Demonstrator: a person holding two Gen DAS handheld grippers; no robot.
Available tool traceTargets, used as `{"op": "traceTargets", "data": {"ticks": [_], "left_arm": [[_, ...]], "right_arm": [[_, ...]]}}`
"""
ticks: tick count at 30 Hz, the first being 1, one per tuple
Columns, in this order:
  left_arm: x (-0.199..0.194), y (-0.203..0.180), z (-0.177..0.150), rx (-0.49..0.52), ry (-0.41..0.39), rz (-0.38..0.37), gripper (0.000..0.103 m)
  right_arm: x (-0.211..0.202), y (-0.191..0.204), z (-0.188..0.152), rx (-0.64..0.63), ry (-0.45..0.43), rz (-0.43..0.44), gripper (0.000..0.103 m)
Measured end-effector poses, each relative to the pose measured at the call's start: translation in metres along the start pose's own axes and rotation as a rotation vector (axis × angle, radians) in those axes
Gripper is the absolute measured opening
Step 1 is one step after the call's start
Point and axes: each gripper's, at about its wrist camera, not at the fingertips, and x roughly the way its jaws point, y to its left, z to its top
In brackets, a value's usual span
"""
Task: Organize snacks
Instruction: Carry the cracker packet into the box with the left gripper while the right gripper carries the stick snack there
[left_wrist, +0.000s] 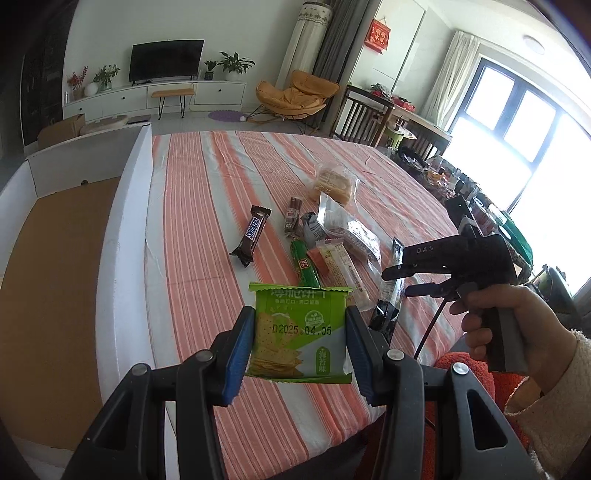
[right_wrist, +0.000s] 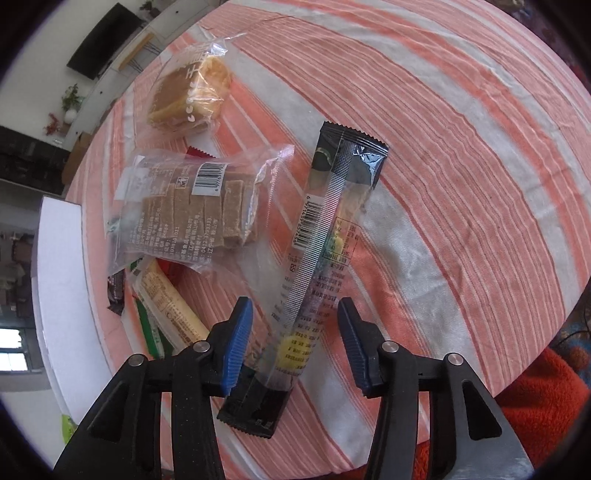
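At lower centre of the left wrist view, the left gripper (left_wrist: 300, 341) clenches a green cracker packet (left_wrist: 299, 334) between its 2 blue fingers (left_wrist: 238, 354), above the striped counter (left_wrist: 207, 206). Further right, the right gripper (right_wrist: 295, 341) hangs released, fingers straddling a long black-ended snack stick (right_wrist: 314, 266) lying on the counter.

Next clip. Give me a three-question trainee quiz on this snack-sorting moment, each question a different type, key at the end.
1. True or false: the left tool is gripping the green cracker packet.
2. The long black-ended stick packet lies: A) inside the white box, B) between the right tool's open fingers, C) under the Snickers bar.
3. Fill in: the snacks rest on a ____ tablecloth.

Key: 1 true; 2 B; 3 striped
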Motion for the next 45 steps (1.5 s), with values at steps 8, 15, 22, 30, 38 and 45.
{"op": "traceTargets", "data": {"ticks": [8, 15, 22, 30, 38, 45], "left_arm": [[-0.036, 0.01, 0.004, -0.013, -0.061, -0.006, 0.048], [-0.081, 0.063, 0.02, -0.132, -0.137, 0.007, 0.048], [-0.107, 0.131, 0.027, -0.251, -0.201, 0.127, 0.048], [-0.125, 0.171, -0.004, -0.339, -0.228, 0.184, 0.048], [-0.116, 0.178, -0.01, -0.324, -0.203, 0.202, 0.048], [-0.125, 0.174, -0.009, -0.287, -0.213, 0.229, 0.048]], "right_arm": [[-0.005, 0.015, -0.011, -0.141, -0.065, -0.056, 0.012], [-0.092, -0.003, -0.019, -0.087, -0.194, 0.185, 0.009], [-0.144, 0.108, -0.047, -0.285, -0.236, 0.426, 0.005], [-0.069, 0.133, -0.052, -0.382, -0.096, 0.129, 0.013], [0.001, 0.079, -0.098, -0.401, 0.021, -0.054, 0.057], [-0.04, 0.069, -0.088, -0.331, -0.045, 0.21, 0.007]]}}
